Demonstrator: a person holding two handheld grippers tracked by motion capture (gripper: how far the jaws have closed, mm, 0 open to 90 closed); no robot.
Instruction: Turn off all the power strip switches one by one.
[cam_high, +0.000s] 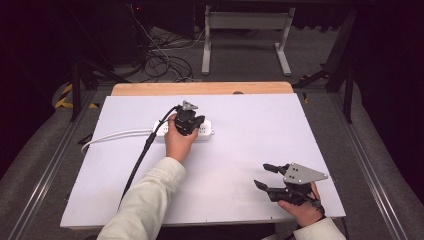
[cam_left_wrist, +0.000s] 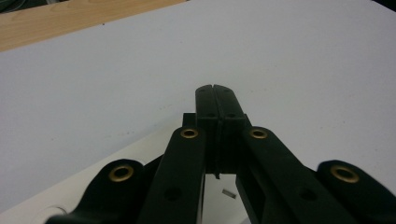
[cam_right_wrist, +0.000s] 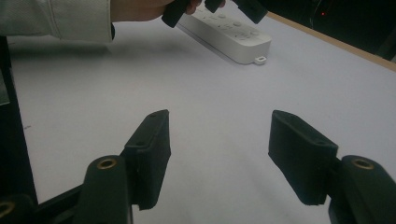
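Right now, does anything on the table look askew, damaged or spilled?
Nothing stands out. The white plastic power strip lies flat on the white table, the shut left gripper over it; the right gripper is open, apart.

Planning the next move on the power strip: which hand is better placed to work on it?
Left. The left gripper hovers right over the white power strip, fingers shut. The right gripper sits open near the table's front edge, well away from the strip.

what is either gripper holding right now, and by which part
Nothing. The left gripper has its jaws shut on each other, empty, above the white plastic power strip. The right gripper stands open over the bare white table.
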